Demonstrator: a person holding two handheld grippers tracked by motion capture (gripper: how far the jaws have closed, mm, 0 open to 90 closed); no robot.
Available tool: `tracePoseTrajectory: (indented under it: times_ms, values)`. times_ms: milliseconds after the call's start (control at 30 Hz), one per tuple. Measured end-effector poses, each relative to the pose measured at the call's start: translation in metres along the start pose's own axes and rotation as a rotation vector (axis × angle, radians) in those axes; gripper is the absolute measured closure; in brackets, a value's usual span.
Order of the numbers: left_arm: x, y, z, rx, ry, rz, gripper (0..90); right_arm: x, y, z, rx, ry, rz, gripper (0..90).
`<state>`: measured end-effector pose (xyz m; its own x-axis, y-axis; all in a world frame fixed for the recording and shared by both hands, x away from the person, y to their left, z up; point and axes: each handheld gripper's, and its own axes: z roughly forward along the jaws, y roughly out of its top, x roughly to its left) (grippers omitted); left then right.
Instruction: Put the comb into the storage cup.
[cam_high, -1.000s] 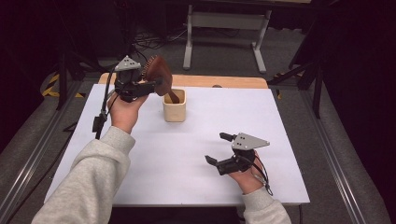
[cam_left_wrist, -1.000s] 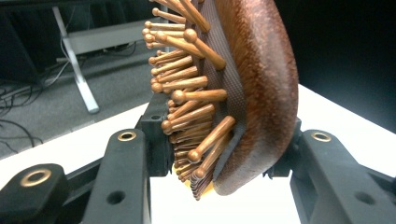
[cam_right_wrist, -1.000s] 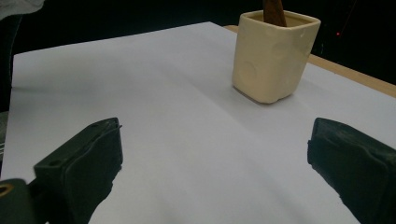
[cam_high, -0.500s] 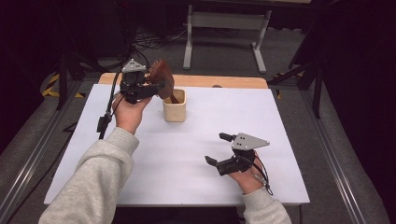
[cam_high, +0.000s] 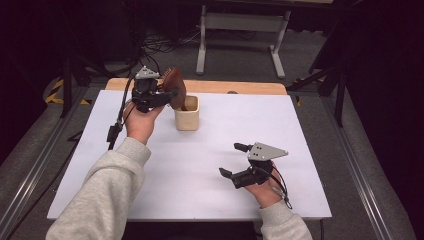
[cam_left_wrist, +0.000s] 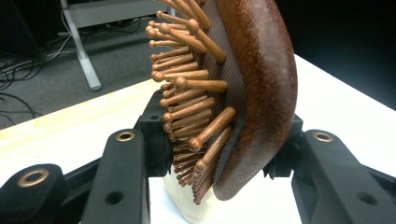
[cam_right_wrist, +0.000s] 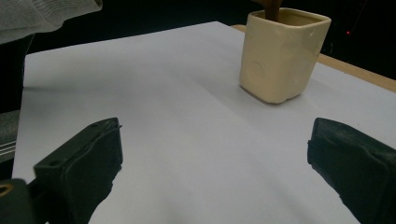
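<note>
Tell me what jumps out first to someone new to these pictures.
The brown wooden hairbrush, clamped by its head in the left tongs, handle down in the cream cup near the table's far edge. Next, the right tongs, open and holding nothing, low over the white table at the near right.

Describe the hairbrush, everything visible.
The wooden hairbrush has a reddish-brown oval head, a dark textured cushion and rows of ball-tipped wooden pins. The left hand-held gripper is shut on its head, one pad on the pins, one on the smooth back. It stands roughly upright, handle end down inside the cream cup near the table's far edge.
</note>
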<state>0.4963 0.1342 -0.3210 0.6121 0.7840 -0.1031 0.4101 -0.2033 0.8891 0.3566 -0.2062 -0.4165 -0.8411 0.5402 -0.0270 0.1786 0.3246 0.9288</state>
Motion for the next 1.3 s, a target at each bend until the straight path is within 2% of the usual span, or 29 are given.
tracePoseTrajectory:
  times_ms: [367, 633, 767, 900, 1033, 1133, 1167, 1233, 1300]
  values:
    - [0.0016, -0.0023, 0.0051, 0.030, 0.008, 0.009, 53.9, -0.0003, -0.0002, 0.0002, -0.001, 0.008, 0.002, 3.6]
    - [0.0015, -0.0035, 0.0052, 0.024, 0.006, 0.016, 53.1, 0.0001, -0.0003, 0.0009, 0.004, 0.011, 0.001, 3.6]
    - [0.0035, -0.0062, 0.0048, 0.010, 0.001, 0.007, 51.5, 0.0000, -0.0004, 0.0008, 0.003, 0.010, 0.002, 3.6]
    - [0.0066, -0.0073, 0.0029, 0.018, 0.007, -0.004, 48.2, 0.0001, -0.0004, 0.0011, 0.005, 0.011, 0.002, 3.6]
    - [0.0075, -0.0082, 0.0004, 0.011, 0.034, 0.035, 41.1, 0.0001, -0.0004, 0.0013, 0.004, 0.012, 0.004, 3.6]
    - [0.0081, -0.0087, -0.0014, 0.003, 0.030, 0.039, 34.0, -0.0002, -0.0005, 0.0012, 0.006, 0.012, 0.005, 3.6]
    - [0.0081, -0.0090, -0.0022, 0.020, 0.031, 0.054, 30.3, -0.0004, -0.0005, 0.0012, 0.006, 0.011, 0.006, 3.7]
    - [0.0059, -0.0095, -0.0017, 0.039, 0.065, 0.085, 24.1, -0.0006, -0.0007, 0.0014, 0.006, 0.011, 0.008, 3.6]
    - [0.0026, -0.0091, -0.0038, 0.049, 0.108, 0.140, 17.5, -0.0007, -0.0009, 0.0019, 0.007, 0.012, 0.008, 3.6]
